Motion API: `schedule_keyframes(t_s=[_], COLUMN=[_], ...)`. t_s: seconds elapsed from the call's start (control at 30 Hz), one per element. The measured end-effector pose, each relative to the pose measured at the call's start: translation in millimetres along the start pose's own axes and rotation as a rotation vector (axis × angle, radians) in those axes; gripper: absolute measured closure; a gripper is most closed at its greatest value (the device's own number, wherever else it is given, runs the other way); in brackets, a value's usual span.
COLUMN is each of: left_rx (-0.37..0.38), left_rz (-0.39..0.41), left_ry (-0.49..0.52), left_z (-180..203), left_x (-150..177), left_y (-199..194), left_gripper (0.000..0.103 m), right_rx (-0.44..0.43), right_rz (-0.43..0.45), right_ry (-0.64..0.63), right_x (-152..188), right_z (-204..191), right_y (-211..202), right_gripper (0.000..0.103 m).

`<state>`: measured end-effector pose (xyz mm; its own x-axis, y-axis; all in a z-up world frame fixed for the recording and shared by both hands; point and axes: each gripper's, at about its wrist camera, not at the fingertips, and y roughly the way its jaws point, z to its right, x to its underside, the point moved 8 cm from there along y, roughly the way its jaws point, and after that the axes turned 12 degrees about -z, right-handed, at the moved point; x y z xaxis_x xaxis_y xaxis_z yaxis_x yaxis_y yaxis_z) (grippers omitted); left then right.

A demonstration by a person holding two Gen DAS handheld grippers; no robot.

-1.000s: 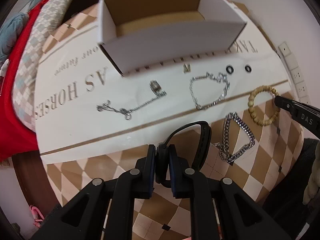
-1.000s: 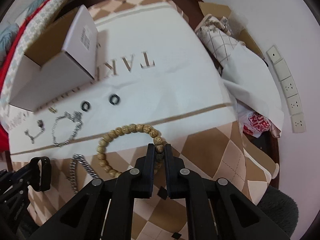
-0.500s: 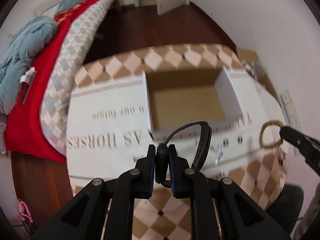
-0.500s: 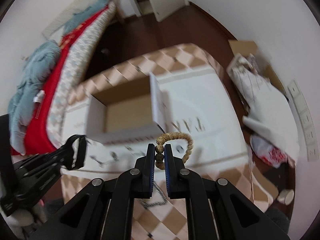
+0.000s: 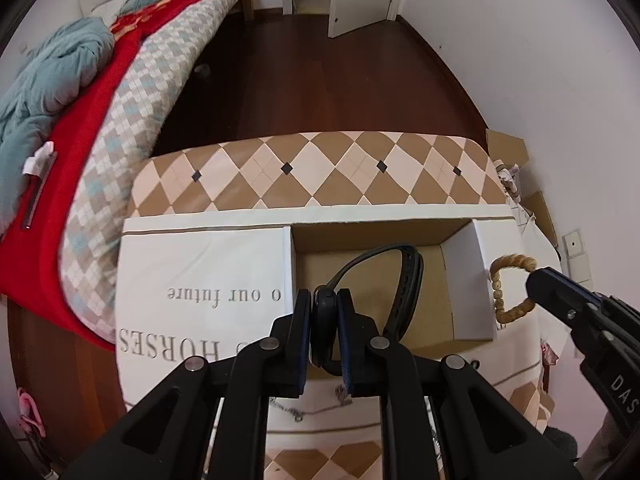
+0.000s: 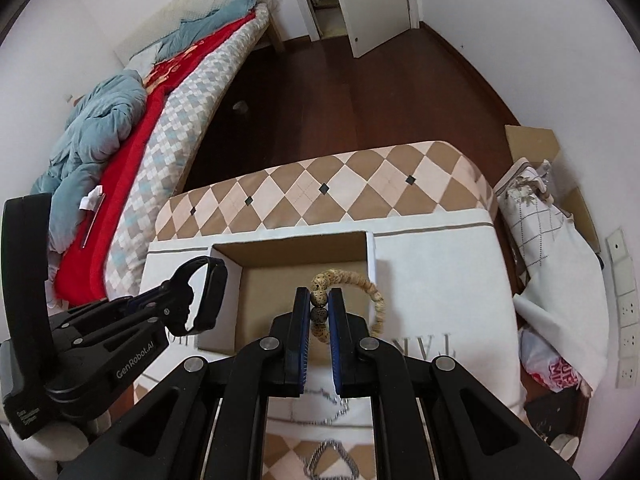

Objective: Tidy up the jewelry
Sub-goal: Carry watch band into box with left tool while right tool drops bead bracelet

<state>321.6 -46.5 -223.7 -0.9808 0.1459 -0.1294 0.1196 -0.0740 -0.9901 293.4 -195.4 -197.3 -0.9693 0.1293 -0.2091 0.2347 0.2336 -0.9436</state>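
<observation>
My left gripper [image 5: 325, 316] is shut on a black wristband [image 5: 406, 280] and holds it above the open white cardboard box [image 5: 468, 280]. My right gripper [image 6: 320, 312] is shut on a tan wooden bead bracelet [image 6: 374, 294], also above the box [image 6: 372, 256]. In the left wrist view the right gripper [image 5: 534, 286] holds the bracelet [image 5: 502, 288] just right of the box's right wall. In the right wrist view the left gripper [image 6: 176, 298] holds the wristband [image 6: 212, 296] at the box's left wall. Silver chains [image 6: 332, 454] lie on the cloth below, partly hidden by my fingers.
The box stands on a white printed cloth [image 5: 200, 280] over a checkered table [image 5: 320, 172]. A bed with red and blue bedding [image 5: 80, 100] is at the left. Bags and cardboard [image 6: 548, 232] crowd the right by the wall. Dark wooden floor lies beyond.
Both grippers have lifted off the table with their pieces and moved forward and up over the box. The chains and rings stayed on the cloth below.
</observation>
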Motion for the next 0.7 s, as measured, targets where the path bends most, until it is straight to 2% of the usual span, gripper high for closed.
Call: schedule_keyframes(t_s=[0.17, 0.4, 0.5, 0.6, 0.67, 0.7], left_rx=[0.032, 0.036, 0.048, 0.044, 0.021, 0.012], left_rz=[-0.034, -0.045, -0.054, -0.049, -0.041, -0.030], left_ry=[-0.017, -0.030, -0.046, -0.068, -0.074, -0.076], left_z=[-1.0, -4.1, -6.4, -10.7, -14.3, -16.1], left_x=[-9.2, -14.2, -15.9, -16.7, -17.5, -18.0], left_y=[15.9, 24.1, 27.0, 26.8, 23.9, 21.4], left_gripper=[0.092, 0.092, 0.089, 0.089, 0.079, 0.061], right_rx=[-0.018, -0.031, -0.033, -0.090, -0.061, -0.051], right_rz=[-0.021, 0.023, -0.014, -0.120, -0.148, -0.141], right_ry=[-0.002, -0.018, -0.007, 0.029, 0.052, 0.052], right_x=[-13.9, -27.3, -28.7, -24.5, -20.8, -19.0], right_z=[-2.0, -13.2, -10.4, -3.4, 7.9, 11.2], right_y=[17.7, 3.4, 19.4, 46.9, 55.3, 54.8], right_gripper=[0.093, 0.093, 0.093, 0.091, 0.071, 0.048])
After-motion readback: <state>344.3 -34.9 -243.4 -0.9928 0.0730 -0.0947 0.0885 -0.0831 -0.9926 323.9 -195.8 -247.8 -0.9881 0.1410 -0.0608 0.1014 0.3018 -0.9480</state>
